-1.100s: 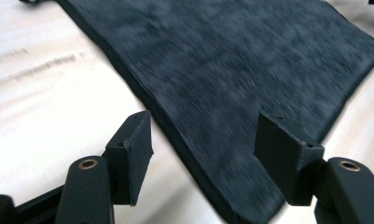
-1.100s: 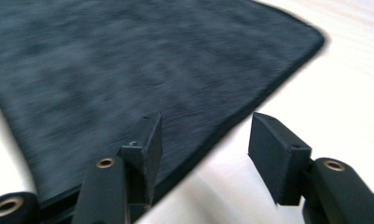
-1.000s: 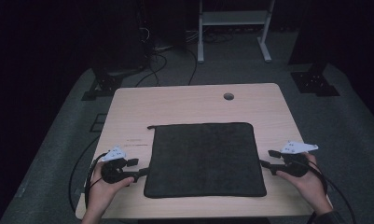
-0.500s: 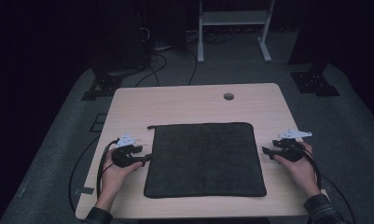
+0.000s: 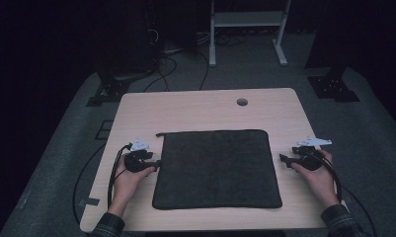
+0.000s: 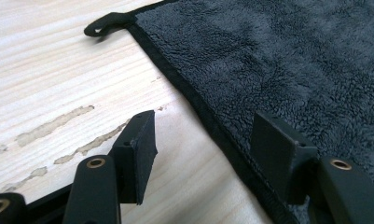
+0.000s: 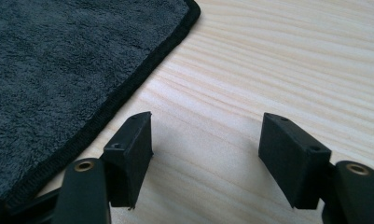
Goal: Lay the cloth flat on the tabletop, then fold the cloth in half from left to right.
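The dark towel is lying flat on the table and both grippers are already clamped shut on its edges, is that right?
Not quite. The dark towel does lie flat on the table, but both gripper views show open jaws: the left gripper straddles the towel's edge, the right gripper is over bare wood.

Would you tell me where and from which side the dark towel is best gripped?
Probably at its bound side edges. The towel lies flat, so each tongs should slide in low from its own side: left tongs already straddle the left hem, right tongs stand open just off the right hem.
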`<state>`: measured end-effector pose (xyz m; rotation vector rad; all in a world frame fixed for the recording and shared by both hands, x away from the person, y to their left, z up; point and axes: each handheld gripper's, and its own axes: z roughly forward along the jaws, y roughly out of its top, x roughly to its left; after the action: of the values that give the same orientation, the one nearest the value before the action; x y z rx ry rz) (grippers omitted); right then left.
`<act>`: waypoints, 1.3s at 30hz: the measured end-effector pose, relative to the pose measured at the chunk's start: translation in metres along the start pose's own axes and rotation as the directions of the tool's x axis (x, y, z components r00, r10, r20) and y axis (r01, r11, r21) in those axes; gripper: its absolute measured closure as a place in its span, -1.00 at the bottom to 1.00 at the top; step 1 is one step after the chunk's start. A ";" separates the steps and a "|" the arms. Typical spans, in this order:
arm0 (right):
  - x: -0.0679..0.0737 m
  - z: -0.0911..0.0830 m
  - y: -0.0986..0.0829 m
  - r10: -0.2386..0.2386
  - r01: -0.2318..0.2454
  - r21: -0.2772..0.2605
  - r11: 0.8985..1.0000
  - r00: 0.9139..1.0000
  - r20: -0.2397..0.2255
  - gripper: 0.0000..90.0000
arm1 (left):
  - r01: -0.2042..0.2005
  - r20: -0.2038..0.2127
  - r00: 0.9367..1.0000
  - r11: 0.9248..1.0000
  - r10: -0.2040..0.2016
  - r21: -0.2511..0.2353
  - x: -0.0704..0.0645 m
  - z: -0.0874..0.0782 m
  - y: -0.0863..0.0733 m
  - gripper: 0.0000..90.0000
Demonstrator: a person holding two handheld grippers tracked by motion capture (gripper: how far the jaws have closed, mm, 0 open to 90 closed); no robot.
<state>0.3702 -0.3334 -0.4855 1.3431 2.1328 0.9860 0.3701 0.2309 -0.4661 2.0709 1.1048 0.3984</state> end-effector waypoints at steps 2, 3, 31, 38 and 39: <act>0.000 0.000 0.000 -0.001 0.001 0.001 1.000 1.000 -0.002 -0.29 | 0.000 0.001 1.000 1.000 0.000 0.004 -0.001 0.002 0.000 -0.11; 0.000 0.001 0.000 -0.002 0.002 0.000 1.000 1.000 -0.002 -0.29 | 0.003 0.002 1.000 1.000 -0.003 0.006 -0.001 0.003 0.000 -0.11; 0.000 0.001 0.000 -0.005 0.005 0.002 1.000 1.000 -0.005 -0.33 | 0.094 -0.001 0.996 0.995 -0.095 -0.040 -0.014 0.010 -0.008 0.89; 0.001 0.001 0.000 -0.003 0.003 0.004 1.000 1.000 -0.007 -0.33 | 0.142 0.053 0.989 0.989 -0.140 -0.031 -0.009 0.008 -0.008 0.93; 0.001 0.001 0.000 -0.003 0.003 0.004 1.000 1.000 -0.008 -0.33 | 0.153 0.059 0.987 0.988 -0.151 -0.035 -0.008 0.006 -0.008 0.93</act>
<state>0.3705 -0.3324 -0.4856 1.3397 2.1432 0.9872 0.3644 0.2240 -0.4754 1.9365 1.2027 0.2823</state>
